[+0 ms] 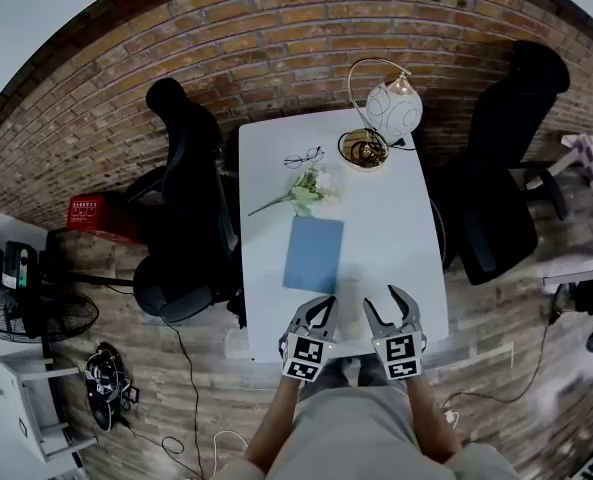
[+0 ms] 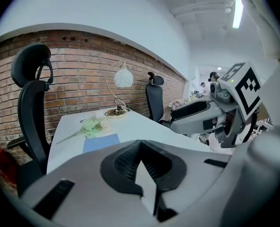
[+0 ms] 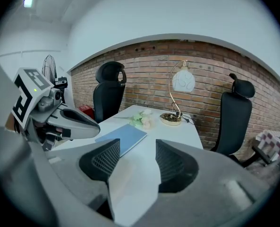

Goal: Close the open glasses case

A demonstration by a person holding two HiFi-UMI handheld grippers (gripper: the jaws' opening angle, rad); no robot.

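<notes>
Brick-walled room, white table (image 1: pixel 396 218), glasses (image 1: pixel 303 157) lying far off, no glasses case in sight, so by my read both wait at the near edge: left gripper (image 1: pixel 318 306) pinched together on nothing, right gripper (image 1: pixel 386 303) spread apart and empty.

Table (image 1: pixel 396 218), near edge: partly hidden behind my left gripper (image 1: pixel 319 306) and right gripper (image 1: pixel 383 303) | glasses (image 1: pixel 303 157), near far left corner: detail too small | fan (image 1: pixel 36 313): cut off at head view's left.

Bright even light, strong fisheye edges, perhaps slight softness
</notes>
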